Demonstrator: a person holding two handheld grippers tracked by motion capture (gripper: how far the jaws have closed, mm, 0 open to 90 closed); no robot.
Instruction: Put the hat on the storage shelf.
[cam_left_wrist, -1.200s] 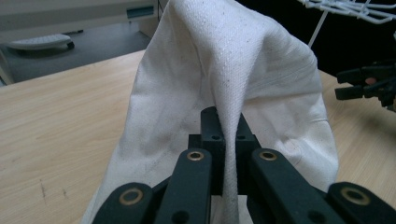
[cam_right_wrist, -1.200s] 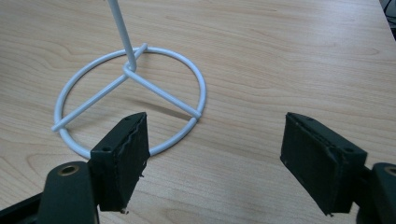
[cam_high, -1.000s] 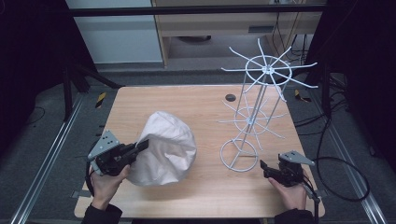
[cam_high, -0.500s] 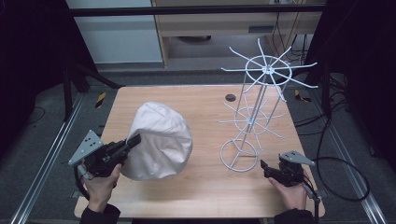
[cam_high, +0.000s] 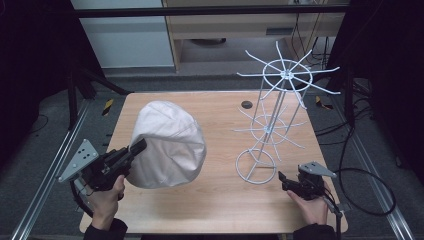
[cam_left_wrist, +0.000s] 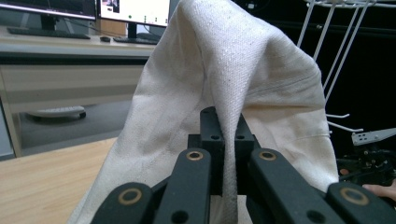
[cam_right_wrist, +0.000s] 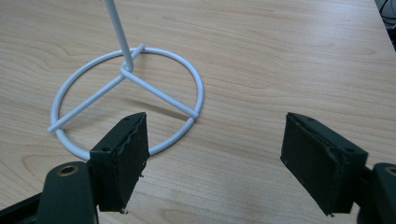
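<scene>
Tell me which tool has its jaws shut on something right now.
The left tool: its jaws pinch the white cloth hat. The right tool sits open near the white wire rack.

Bare table (cam_high: 220, 200) between cloth (cam_high: 167, 142) and wire rack (cam_high: 270, 125)

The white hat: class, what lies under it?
The hat is lifted by the left claw, shut on its edge. The table shows below; anything beneath or inside the hat is covered.
</scene>
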